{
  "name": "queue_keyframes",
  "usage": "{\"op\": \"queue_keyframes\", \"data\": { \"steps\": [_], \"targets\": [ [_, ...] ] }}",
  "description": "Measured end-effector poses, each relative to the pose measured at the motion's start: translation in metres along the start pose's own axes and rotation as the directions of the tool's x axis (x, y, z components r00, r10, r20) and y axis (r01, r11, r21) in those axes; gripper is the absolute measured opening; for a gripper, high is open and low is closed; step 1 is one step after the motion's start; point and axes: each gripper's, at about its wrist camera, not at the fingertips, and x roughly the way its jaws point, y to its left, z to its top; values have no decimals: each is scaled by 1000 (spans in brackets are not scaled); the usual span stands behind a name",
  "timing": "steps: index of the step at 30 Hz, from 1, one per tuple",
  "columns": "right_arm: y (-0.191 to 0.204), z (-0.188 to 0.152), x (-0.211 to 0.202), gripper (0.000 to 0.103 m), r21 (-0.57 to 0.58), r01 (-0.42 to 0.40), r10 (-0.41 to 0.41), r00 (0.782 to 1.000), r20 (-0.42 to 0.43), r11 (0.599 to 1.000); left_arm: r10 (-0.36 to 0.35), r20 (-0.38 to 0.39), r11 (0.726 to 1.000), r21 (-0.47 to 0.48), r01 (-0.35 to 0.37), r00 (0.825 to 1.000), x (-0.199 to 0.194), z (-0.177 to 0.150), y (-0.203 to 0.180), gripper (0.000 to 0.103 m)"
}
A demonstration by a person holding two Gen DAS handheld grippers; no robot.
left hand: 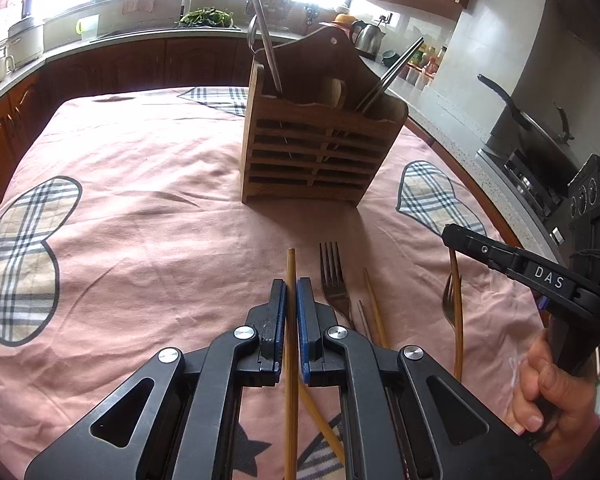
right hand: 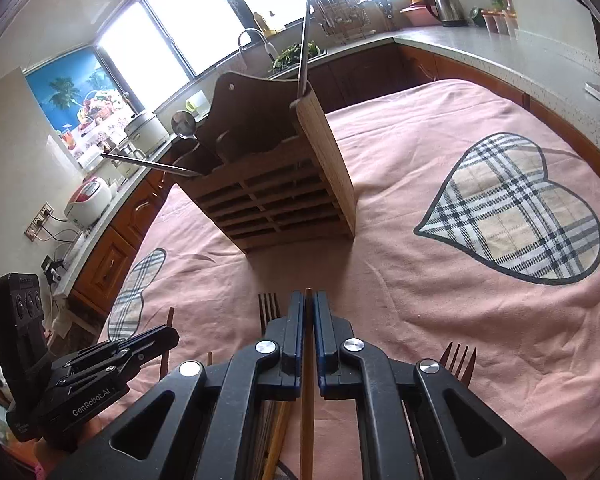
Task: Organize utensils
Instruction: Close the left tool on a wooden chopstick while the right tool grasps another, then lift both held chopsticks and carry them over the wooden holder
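Gripping 1 wooden chopstick (left hand: 291,320) each, both tools are clamping tight: left tool (left hand: 291,286) on one, right tool (right hand: 308,300) on another chopstick (right hand: 307,392). Wooden holder (left hand: 320,148) is standing upright ahead on the pink-clothed bench (left hand: 140,208), forks (left hand: 334,276) lying just beside.

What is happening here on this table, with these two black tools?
A person is sorting utensils into a wooden holder that stands on the pink tablecloth. The left gripper is shut on one wooden chopstick, and the right gripper is shut on another chopstick. Metal forks and more chopsticks lie on the cloth. Neither held chopstick is in the holder yet.
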Motion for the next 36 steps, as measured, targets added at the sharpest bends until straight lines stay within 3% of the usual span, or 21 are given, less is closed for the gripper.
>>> {"op": "queue_keyframes", "data": {
  "steps": [16,36],
  "targets": [
    [28,1,-52,5,-56,-24,30,993,113,998,-16,144,999,-25,20,989,-77,-4,4,5],
    [49,-2,-101,5,-117,-18,43,975,218,993,-1,275,999,-33,11,961,-134,-9,4,5]
  ]
}}
